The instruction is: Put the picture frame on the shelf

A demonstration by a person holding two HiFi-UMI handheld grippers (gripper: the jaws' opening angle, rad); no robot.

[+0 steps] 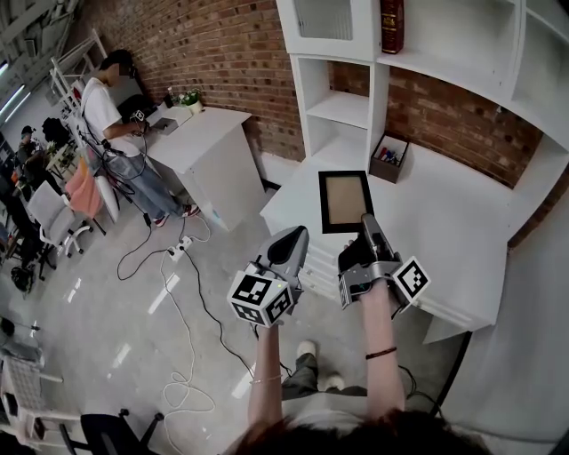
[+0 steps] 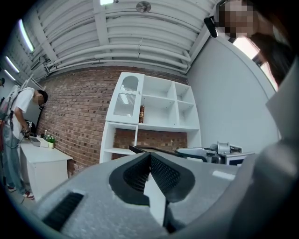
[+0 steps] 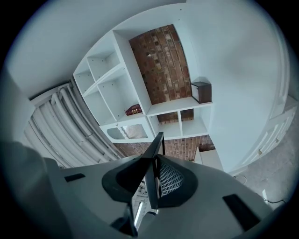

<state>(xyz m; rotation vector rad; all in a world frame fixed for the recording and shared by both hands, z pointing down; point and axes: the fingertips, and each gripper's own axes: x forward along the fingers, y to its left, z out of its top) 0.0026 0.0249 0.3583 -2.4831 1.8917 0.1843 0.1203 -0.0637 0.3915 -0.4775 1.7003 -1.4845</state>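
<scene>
Brick wall [image 1: 213, 53] backs the room, and against it stands the white shelf unit [image 1: 444, 44] with its open compartments. Below the shelves a white desk [image 1: 453, 231] runs out toward me. Off to the left is a second white desk [image 1: 209, 151], where a person [image 1: 116, 115] bends over some gear, with cables [image 1: 178, 293] trailing across the grey floor.

From the head view I see both of my forearms reaching forward side by side, close together, the marker cubes facing up at me. The right forearm [image 1: 382, 355] is stretched out straighter and carries a dark band at the wrist. The right gripper [image 1: 367, 222] points ahead and slightly upward. Its fingers [image 3: 170, 179] are clamped on the near edge of the picture frame [image 1: 345, 201]; in the right gripper view the thin black edge runs straight between the pads. The frame, black with a tan centre, is held out roughly flat over the near part of the desk, short of the shelves.

The left gripper [image 1: 298, 235] sits just left of the frame, not touching it. Its fingers [image 2: 163, 175] meet at the tips with nothing between them.

A small dark box [image 1: 389, 158] stands on the desk under the shelves, and a dark red book [image 1: 391, 22] stands upright on an upper shelf.
</scene>
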